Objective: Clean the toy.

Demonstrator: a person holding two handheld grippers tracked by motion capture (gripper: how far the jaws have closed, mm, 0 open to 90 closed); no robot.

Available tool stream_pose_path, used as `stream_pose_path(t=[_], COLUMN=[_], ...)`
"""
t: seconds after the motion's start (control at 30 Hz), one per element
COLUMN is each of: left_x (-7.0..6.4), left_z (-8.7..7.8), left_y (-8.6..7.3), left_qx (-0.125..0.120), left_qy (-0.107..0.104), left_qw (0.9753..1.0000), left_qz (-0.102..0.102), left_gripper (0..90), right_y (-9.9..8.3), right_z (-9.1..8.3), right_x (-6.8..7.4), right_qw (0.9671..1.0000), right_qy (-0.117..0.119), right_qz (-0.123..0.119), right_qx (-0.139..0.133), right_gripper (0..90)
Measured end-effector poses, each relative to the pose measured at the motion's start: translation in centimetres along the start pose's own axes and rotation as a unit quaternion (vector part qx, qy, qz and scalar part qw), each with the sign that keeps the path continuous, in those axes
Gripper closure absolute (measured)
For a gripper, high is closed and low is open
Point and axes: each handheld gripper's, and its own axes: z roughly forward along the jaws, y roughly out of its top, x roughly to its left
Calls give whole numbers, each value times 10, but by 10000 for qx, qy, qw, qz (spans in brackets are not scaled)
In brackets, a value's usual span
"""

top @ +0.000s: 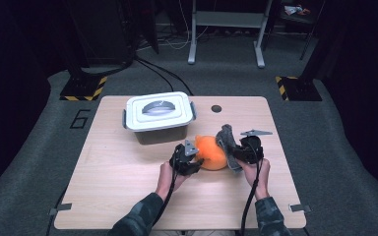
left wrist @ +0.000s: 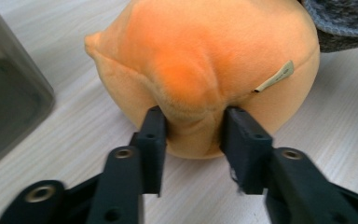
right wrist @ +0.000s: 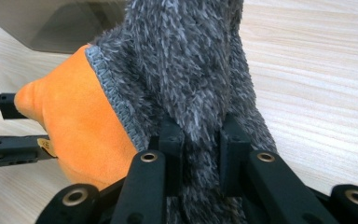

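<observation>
Both grippers are closed on soft things at the table's (top: 128,196) middle: the left gripper (left wrist: 193,128) pinches a fold of the orange plush toy (left wrist: 205,60), the right gripper (right wrist: 200,140) holds the grey fuzzy cloth (right wrist: 186,60) draped against it. Behind stands a lidded box (top: 158,117). If the hands pull apart, the small pinched fold could slip out.

On the table (top: 128,191), the lidded box (top: 159,117) sits behind the plush toy (top: 210,152); the fuzzy cloth (top: 226,140) lies against the toy's right side (touching it), between both grippers.
</observation>
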Motion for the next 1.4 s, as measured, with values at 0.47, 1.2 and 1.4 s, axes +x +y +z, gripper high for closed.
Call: stream_pose_path(t=[0.47, 1.2, 1.4], left_x=[9, 8, 7], left_z=[-16, -9, -7], left_y=[22, 24, 24], left_qx=[-258, 95, 134], left_qy=[-748, -342, -257], left_qw=[9950, 9989, 9994], left_qz=[-609, -307, -192], left_gripper=[830, 814, 815], right_y=[4, 24, 21], right_z=[-25, 0, 0], right_x=[-2, 56, 52], right_qw=[9992, 9952, 9945], right_qy=[-40, 133, -56], right_qz=[29, -947, -1031], right_qx=[-389, -208, -164], right_gripper=[751, 754, 761])
